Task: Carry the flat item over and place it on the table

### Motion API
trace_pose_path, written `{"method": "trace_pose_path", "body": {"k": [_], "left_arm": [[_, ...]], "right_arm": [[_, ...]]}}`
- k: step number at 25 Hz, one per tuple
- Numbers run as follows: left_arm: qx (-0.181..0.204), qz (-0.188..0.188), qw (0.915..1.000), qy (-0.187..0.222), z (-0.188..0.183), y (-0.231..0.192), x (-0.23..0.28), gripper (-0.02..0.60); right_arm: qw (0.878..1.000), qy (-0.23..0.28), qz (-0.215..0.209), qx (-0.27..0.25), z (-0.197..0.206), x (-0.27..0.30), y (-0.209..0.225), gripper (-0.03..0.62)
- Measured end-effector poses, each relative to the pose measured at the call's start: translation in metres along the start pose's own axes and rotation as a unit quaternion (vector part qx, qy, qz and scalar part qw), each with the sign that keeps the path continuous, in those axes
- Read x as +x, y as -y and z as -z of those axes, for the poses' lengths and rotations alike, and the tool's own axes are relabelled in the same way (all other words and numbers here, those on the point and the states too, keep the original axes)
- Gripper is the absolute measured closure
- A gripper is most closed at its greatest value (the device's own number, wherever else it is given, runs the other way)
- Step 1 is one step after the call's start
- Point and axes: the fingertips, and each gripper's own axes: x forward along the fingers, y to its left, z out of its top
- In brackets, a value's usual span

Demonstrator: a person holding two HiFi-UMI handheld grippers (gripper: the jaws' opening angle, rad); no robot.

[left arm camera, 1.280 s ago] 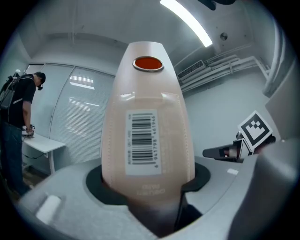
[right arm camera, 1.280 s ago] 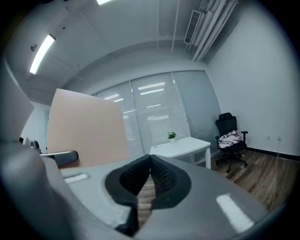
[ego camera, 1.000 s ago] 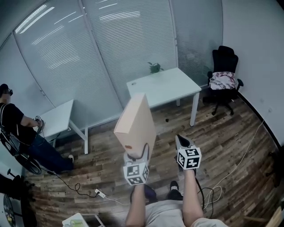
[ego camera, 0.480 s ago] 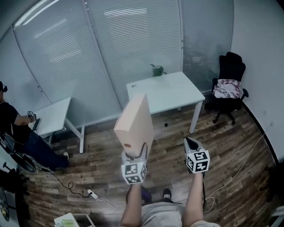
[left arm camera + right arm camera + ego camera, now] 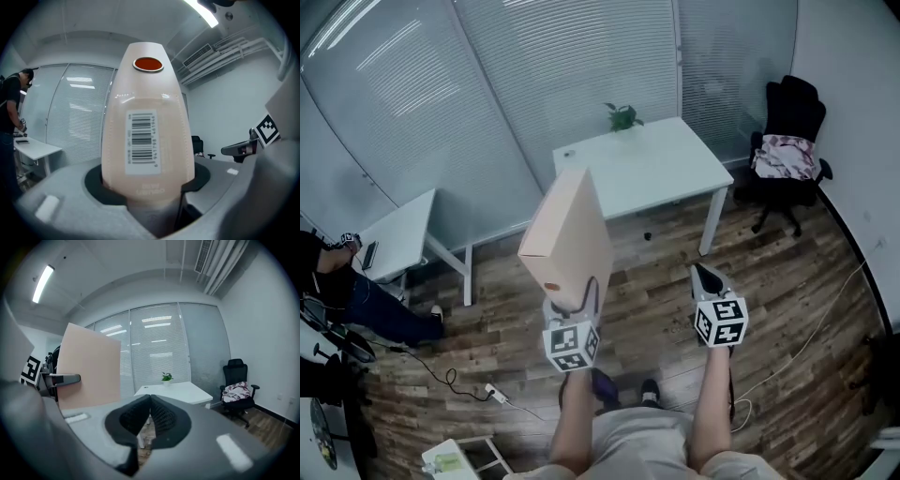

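**Position.** The flat box is standing on end in the left gripper. It is riding above the wood floor and is well short of the white table ahead.

**Grip.** The left jaws are standing wide and pressing on the box's lower end, one pad against each broad face. The narrow edge with the barcode label is facing that gripper's camera. The right gripper is hanging beside the box and apart from it, with its jaws closed together on nothing.

**Handling, as judged.**
- The box is looking like smooth cardboard: stiff across its faces, and probably light, since one gripper is carrying it by one end.
- Most of its length is rising above the hold and leaning a little, so it is likely wanting to swing about the pads.
- The surface appears slick, so a slack grip could be letting it slide downward.
- The walls may be denting under a hard squeeze.

**Where to hold.** The present hold, across the thickness at the lower end, is serving for carrying. For laying the box flat on the table, the free right gripper steadying the upper edge would be giving better control.
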Motion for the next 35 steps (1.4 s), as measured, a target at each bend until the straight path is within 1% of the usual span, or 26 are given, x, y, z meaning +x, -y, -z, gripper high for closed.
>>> {"method": "trace_pose_path", "body": {"k": [3, 7, 10, 19, 24, 30, 35], "left_arm": [[0.020, -0.009, 0.9997, 0.003, -0.006, 0.002, 0.017, 0.298], [0.012, -0.016, 0.9996, 0.020, -0.014, 0.009, 0.028, 0.298], [0.014, -0.017, 0.9996, 0.020, -0.013, 0.013, 0.031, 0.298], [0.006, -0.040, 0.9990, 0.018, -0.009, -0.008, 0.035, 0.296], [0.001, -0.049, 0.9986, 0.023, -0.009, -0.028, 0.045, 0.296], [-0.003, -0.053, 0.9984, 0.020, -0.006, -0.043, 0.067, 0.296], [-0.005, -0.055, 0.9983, 0.015, -0.005, -0.061, 0.102, 0.296]], "right_arm": [[1.000, 0.007, 0.010, 0.003, -0.006, 0.007, 0.024, 0.592], [1.000, 0.006, 0.012, 0.003, -0.010, 0.013, 0.044, 0.593], [1.000, 0.006, 0.012, 0.003, -0.010, 0.017, 0.052, 0.592], [1.000, 0.004, 0.004, -0.005, -0.014, 0.035, 0.053, 0.593], [1.000, -0.007, 0.000, -0.010, -0.015, 0.060, 0.048, 0.593], [1.000, -0.015, -0.015, -0.019, -0.017, 0.090, 0.035, 0.592], [0.999, -0.025, -0.022, -0.023, -0.022, 0.128, 0.031, 0.592]]}}
